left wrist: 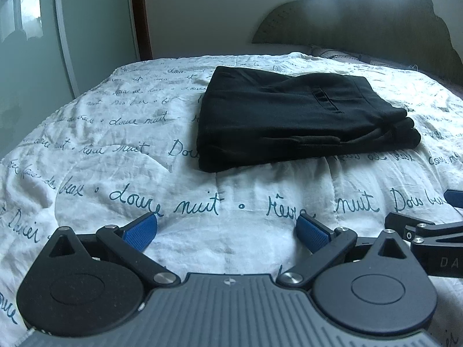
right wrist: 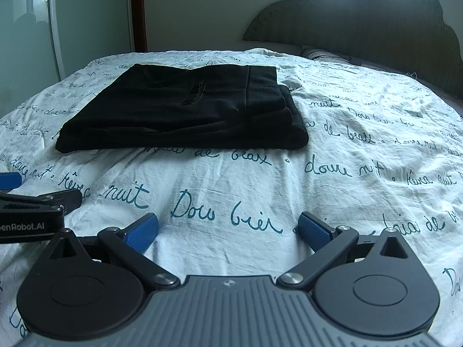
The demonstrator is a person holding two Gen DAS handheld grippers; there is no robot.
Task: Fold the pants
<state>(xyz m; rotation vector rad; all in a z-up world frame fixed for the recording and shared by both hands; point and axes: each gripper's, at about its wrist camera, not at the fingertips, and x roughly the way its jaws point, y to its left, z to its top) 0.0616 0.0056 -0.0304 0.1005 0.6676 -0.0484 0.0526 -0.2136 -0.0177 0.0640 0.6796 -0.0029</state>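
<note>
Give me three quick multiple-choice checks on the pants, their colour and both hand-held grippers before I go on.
1. Where do the folded black fabric pants lie?
A. on the white quilted bedspread with blue script
B. on the floor
C. against the headboard

2. What colour are the grippers' finger pads?
A. red
B. blue
C. green

3. What state are the left hand-held gripper and right hand-held gripper in?
A. both shut on the pants
B. one open, one shut
C. both open and empty

Answers:
1 A, the bedspread shows all around them.
2 B, the ribbed pads are blue.
3 C, the fingers stand wide apart short of the pants.
</note>
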